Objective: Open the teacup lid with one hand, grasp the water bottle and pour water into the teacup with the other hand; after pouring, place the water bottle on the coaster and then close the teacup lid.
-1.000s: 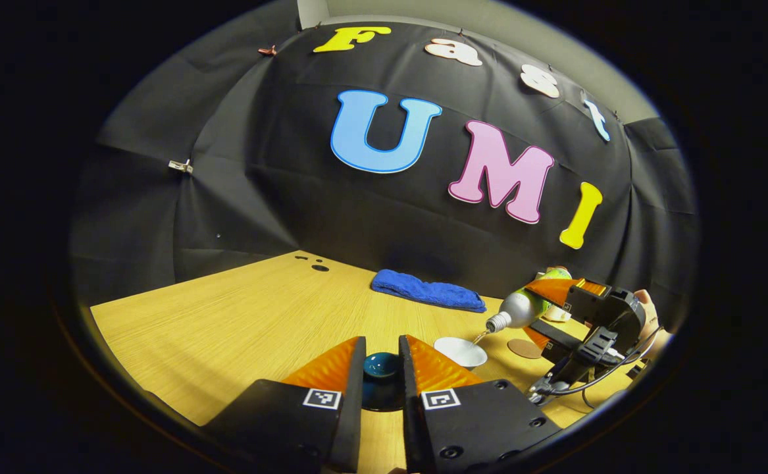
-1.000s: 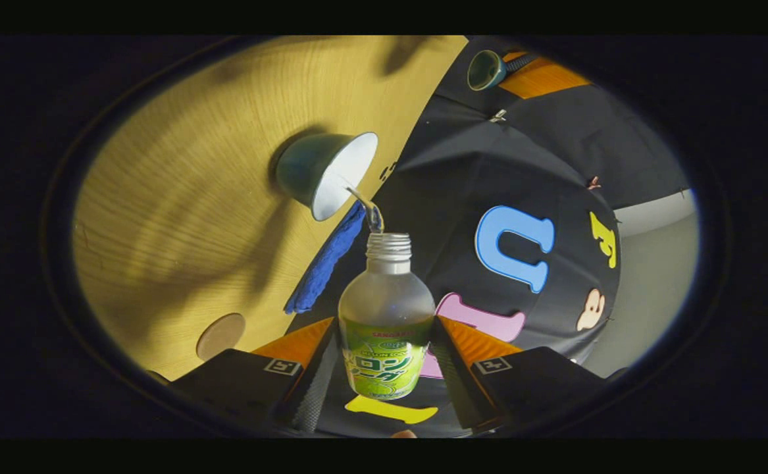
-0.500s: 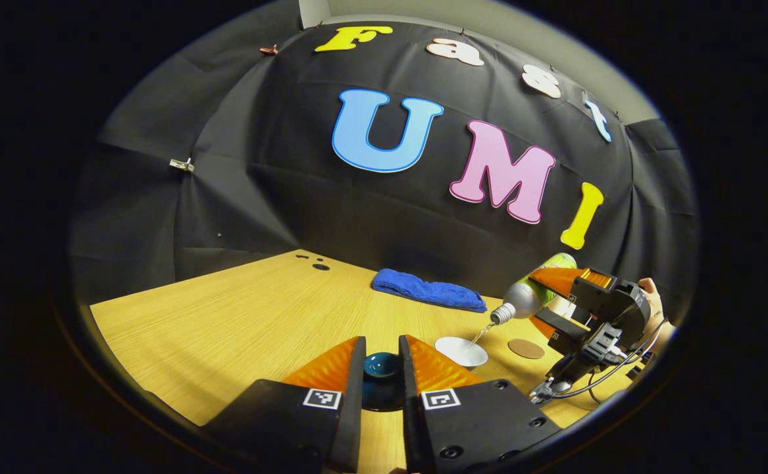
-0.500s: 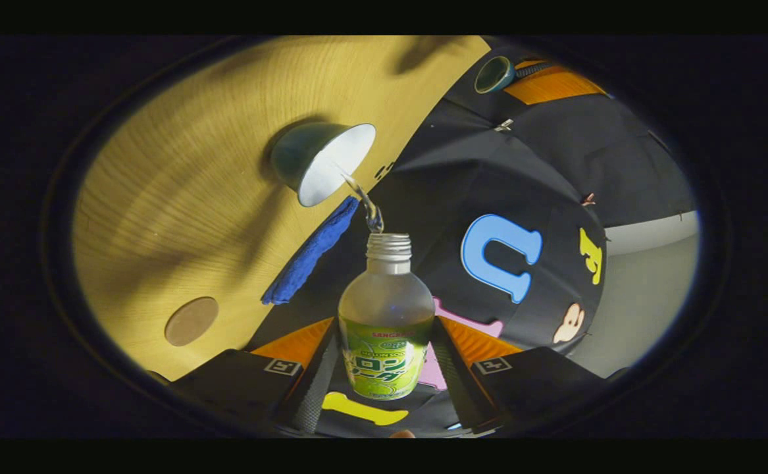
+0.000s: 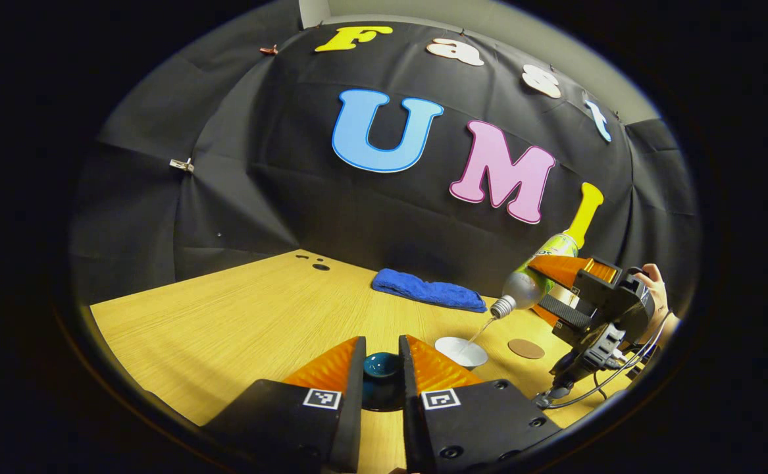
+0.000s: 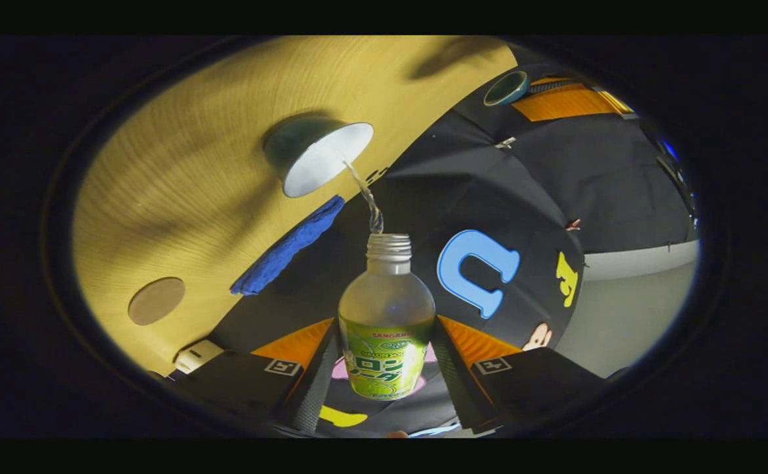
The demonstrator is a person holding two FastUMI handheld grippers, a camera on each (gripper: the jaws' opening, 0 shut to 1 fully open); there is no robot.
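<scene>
My left gripper (image 5: 382, 354) is shut on the knob of the dark teal teacup lid (image 5: 382, 366), held off the cup to its left. The teacup (image 5: 460, 351), white inside, stands uncovered on the wooden table (image 5: 239, 316). My right gripper (image 6: 385, 327) is shut on the water bottle (image 6: 387, 309), green-labelled and uncapped. The bottle (image 5: 534, 282) is tilted mouth-down above the cup, and a thin stream of water (image 6: 365, 196) runs into the teacup (image 6: 314, 155). The round brown coaster (image 5: 526, 348) lies bare just right of the cup.
A folded blue towel (image 5: 426, 291) lies at the table's back edge, behind the cup. A hand (image 5: 652, 282) holds the right gripper (image 5: 595, 304), with cables hanging below it. A small pale object (image 6: 197, 355) sits near the coaster (image 6: 156, 300). Small dark holes (image 5: 318, 266) mark the table's far left.
The right gripper has lifted the bottle's base and tipped it steeper, and the stream has grown longer. The left gripper and lid have stayed put.
</scene>
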